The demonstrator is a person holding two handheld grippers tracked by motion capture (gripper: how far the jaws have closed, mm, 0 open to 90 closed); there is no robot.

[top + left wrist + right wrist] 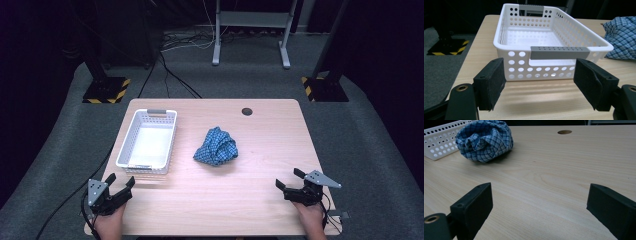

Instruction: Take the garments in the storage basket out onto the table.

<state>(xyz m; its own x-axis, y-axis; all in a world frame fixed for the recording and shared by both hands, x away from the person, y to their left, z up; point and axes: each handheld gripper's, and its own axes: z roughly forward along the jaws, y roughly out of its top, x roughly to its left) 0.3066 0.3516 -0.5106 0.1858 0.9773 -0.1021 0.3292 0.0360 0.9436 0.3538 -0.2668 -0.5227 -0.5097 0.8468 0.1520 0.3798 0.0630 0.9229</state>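
A crumpled blue checked cloth (216, 146) lies near the middle of the wooden table (260, 200); it also appears at the right edge of the left gripper view (621, 37) and at the upper left of the right gripper view (485, 140). A white perforated basket (148, 141) with grey handles stands to the cloth's left, empty (549, 37). My left gripper (120, 182) rests open at the table's front left corner, facing the basket's near end (539, 82). My right gripper (289, 179) is open at the front right, holding nothing (539, 202).
A round cable hole (247, 111) sits near the table's far edge. Beyond the table are grey carpet, floor cables, a metal stand (250, 30) and two posts with yellow-black striped bases (106, 90). Bare wood lies between the grippers.
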